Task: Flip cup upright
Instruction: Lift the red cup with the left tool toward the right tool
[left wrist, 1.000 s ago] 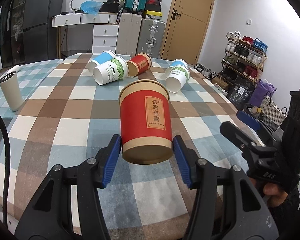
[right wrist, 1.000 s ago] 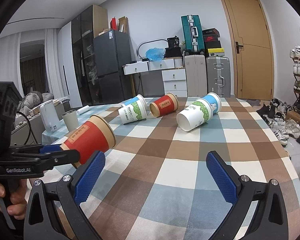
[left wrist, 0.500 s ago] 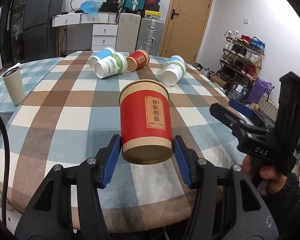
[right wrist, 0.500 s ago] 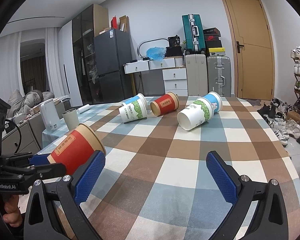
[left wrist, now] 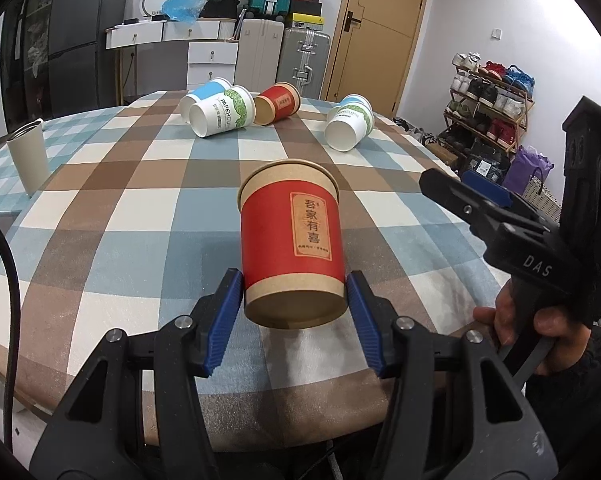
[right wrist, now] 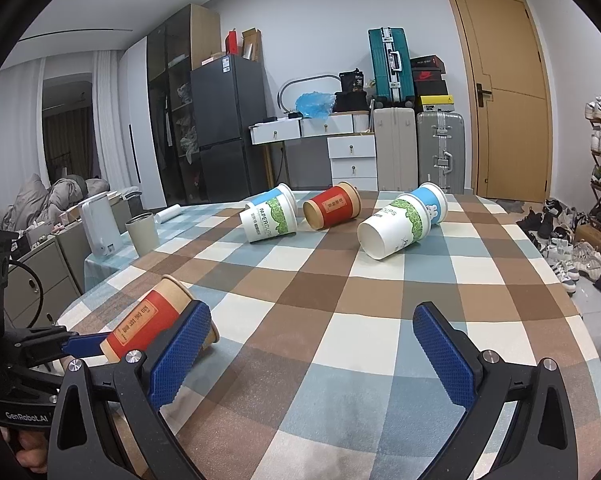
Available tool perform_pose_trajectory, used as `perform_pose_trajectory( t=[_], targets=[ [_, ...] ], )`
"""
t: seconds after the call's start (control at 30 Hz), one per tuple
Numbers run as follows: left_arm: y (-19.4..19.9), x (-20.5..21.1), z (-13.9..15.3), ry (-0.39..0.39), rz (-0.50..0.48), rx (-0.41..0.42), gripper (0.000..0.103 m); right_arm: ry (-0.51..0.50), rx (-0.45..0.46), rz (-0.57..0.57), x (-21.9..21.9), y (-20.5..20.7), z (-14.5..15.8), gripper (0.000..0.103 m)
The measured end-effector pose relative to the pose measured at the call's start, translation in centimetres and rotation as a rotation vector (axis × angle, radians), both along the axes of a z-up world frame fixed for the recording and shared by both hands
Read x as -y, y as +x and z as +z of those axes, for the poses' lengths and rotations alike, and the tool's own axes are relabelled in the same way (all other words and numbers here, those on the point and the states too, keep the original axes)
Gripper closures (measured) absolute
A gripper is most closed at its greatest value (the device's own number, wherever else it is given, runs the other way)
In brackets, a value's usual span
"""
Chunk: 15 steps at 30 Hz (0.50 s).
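Note:
My left gripper (left wrist: 294,308) is shut on a red paper cup (left wrist: 292,240) near its base, holding it tilted above the table's near edge, mouth pointing away. The same cup (right wrist: 148,320) shows in the right wrist view at lower left, lying slanted between the left gripper's blue pads. My right gripper (right wrist: 308,356) is open and empty over the checked tablecloth (right wrist: 340,320); it also shows in the left wrist view (left wrist: 484,200) to the right of the cup.
Several other paper cups lie on their sides at the far end: a green-white one (left wrist: 220,114), a red one (left wrist: 278,102), another green-white one (left wrist: 348,122). A grey tumbler (left wrist: 28,156) stands upright at the left edge.
The left gripper with the red cup has drawn back toward the near table edge and lowered. The right gripper stays open and nearly still.

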<state>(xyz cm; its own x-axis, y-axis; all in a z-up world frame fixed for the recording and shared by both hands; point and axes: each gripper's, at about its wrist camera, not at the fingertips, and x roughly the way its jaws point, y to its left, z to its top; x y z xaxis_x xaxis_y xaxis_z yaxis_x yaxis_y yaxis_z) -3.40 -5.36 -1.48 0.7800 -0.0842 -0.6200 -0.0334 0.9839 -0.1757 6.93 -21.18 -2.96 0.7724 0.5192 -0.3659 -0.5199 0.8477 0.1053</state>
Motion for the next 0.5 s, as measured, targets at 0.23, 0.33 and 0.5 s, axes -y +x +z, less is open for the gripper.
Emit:
perform_pose_trajectory(
  t=[0.23, 0.33, 0.5],
  targets=[
    [0.38, -0.04, -0.75, 0.002, 0.002, -0.009, 0.052, -0.014, 0.009, 0.025, -0.29, -0.25, -0.02, 0.000],
    [0.55, -0.07, -0.76, 0.006, 0.004, -0.009, 0.051, -0.011, 0.008, 0.024, -0.27, -0.21, -0.04, 0.000],
    [0.69, -0.43, -0.45, -0.011, -0.007, -0.006, 0.031, -0.009, 0.007, 0.026, -0.36, -0.27, -0.02, 0.000]
  ],
)
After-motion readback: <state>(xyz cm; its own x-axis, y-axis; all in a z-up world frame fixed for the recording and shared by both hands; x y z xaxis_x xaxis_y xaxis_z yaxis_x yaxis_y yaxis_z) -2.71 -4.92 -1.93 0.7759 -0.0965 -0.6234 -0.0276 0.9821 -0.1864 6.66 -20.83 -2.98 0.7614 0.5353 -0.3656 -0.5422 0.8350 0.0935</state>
